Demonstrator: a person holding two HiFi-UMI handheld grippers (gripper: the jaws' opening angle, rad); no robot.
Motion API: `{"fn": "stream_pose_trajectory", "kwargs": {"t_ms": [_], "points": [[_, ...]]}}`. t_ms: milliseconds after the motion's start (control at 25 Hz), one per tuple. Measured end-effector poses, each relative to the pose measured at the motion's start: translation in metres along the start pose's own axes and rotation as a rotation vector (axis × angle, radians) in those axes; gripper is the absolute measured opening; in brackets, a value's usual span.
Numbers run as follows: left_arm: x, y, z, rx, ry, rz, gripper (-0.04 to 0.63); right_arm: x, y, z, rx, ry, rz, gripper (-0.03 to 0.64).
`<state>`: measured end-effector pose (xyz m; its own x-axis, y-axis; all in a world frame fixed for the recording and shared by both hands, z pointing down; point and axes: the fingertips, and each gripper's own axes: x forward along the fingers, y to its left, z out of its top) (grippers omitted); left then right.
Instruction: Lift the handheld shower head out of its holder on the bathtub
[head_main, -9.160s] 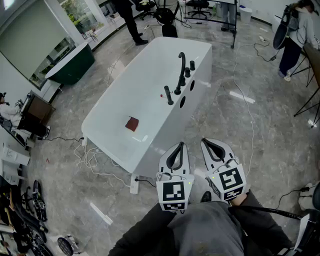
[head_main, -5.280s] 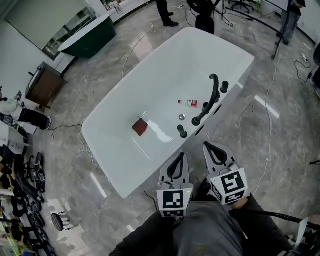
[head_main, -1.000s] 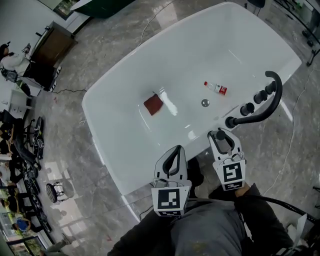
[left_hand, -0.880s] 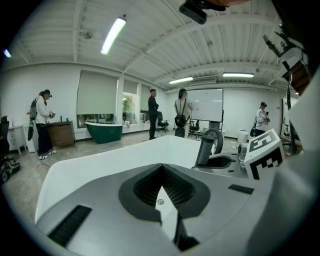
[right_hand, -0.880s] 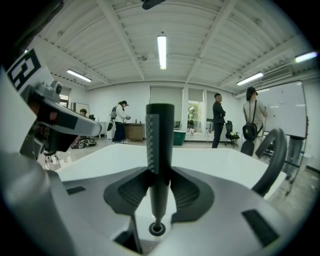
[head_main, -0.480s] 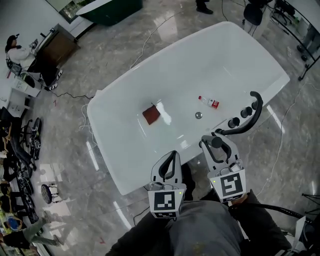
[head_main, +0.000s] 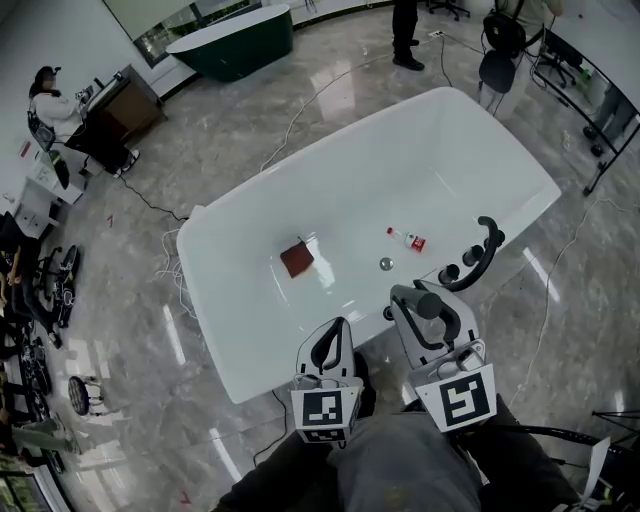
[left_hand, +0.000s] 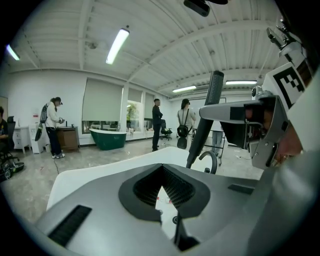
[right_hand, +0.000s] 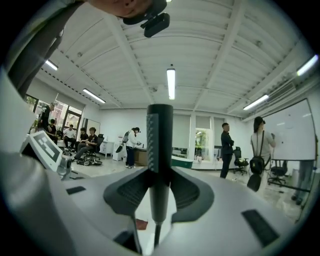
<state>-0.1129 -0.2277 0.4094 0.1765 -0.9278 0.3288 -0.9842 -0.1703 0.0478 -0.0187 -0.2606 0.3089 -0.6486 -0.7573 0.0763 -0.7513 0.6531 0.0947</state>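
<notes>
Seen from the head camera, a white bathtub (head_main: 225, 330) lies slantwise across the middle of a grey marble floor (head_main: 130, 330). The right hand-held gripper (head_main: 428, 305), at 5 o'clock in that view, is clenched on the black handheld shower head (head_main: 431, 303). In the right gripper view the shower head (right_hand: 159, 150) stands upright between the two jaws, whose pads press on it from both sides, and a thin hose (right_hand: 156, 231) runs down from its lower end. Its holder cannot be made out. The left gripper view shows the same shower head (left_hand: 206, 120) at 2 o'clock, raised above the tub rim.

The left hand-held gripper (head_main: 330, 335), at 6 o'clock, has its jaws closed together with nothing between them.

A curved black faucet spout (head_main: 483, 252) with round knobs (head_main: 451, 272) sits on the tub's rim at 3 o'clock. Inside the tub lie a reddish-brown square cloth (head_main: 297, 259), a small bottle with a red label (head_main: 406, 240) and a drain (head_main: 385, 264). A dark green tub (head_main: 235, 35) stands at 11 o'clock.
</notes>
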Motion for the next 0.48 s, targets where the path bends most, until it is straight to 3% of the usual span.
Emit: {"fn": "stream_pose_trajectory", "kwargs": {"t_ms": [480], "points": [[-0.016,-0.02,0.002,0.021,-0.006,-0.01,0.003,-0.017,-0.003,-0.006,-0.003,-0.01,-0.004,0.14]]}}
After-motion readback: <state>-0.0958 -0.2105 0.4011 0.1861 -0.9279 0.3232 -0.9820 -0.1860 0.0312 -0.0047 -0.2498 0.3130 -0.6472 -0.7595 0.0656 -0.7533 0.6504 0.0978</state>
